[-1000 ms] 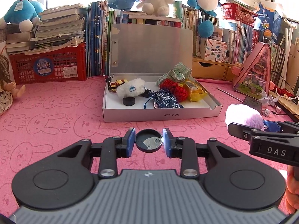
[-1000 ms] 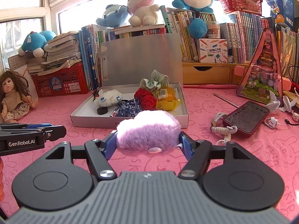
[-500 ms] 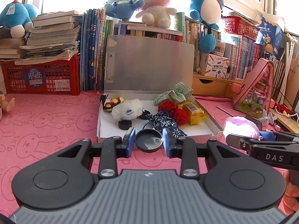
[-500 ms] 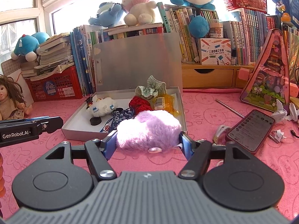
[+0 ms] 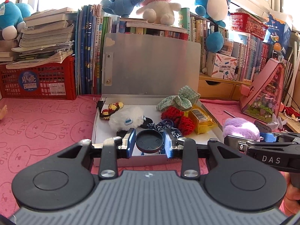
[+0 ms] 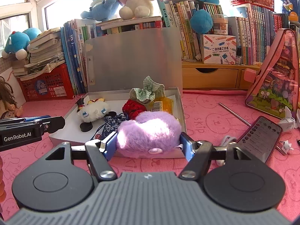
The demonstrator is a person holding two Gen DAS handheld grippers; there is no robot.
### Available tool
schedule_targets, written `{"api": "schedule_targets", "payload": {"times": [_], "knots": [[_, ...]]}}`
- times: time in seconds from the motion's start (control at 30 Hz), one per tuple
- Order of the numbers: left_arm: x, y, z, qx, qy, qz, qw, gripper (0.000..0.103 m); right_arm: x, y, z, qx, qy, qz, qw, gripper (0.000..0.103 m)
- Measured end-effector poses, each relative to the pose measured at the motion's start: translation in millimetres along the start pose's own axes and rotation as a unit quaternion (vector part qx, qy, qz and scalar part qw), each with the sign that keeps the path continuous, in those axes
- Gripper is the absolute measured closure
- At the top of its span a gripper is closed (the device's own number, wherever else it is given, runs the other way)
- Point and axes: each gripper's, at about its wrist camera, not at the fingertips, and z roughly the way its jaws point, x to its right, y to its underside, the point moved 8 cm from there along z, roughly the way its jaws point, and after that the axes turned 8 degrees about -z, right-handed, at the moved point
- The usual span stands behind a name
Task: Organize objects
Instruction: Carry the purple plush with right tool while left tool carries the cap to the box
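Fingers of the left gripper (image 5: 149, 142) are clamped on a round black cap (image 5: 149, 142), held over the near edge of the open white box (image 5: 97, 112) on the pink table (image 5: 46, 123). The right gripper (image 6: 148, 144) pinches a purple plush toy (image 6: 148, 131) at the box's near right corner
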Motion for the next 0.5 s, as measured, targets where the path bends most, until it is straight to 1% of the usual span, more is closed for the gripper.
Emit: {"api": "schedule_targets", "payload": {"times": [0.23,0.5], "knots": [[-3,-3,22,-0.005,-0.013,0.004,0.9999,0.066,2,-1,16,-0.015,-0.002,0.006,1.000,0.032],[-17,-4,44,-0.016,-0.030,-0.011,0.9994,0.066,10,1,35,-0.032,0.004,0.020,0.999,0.032]]}}
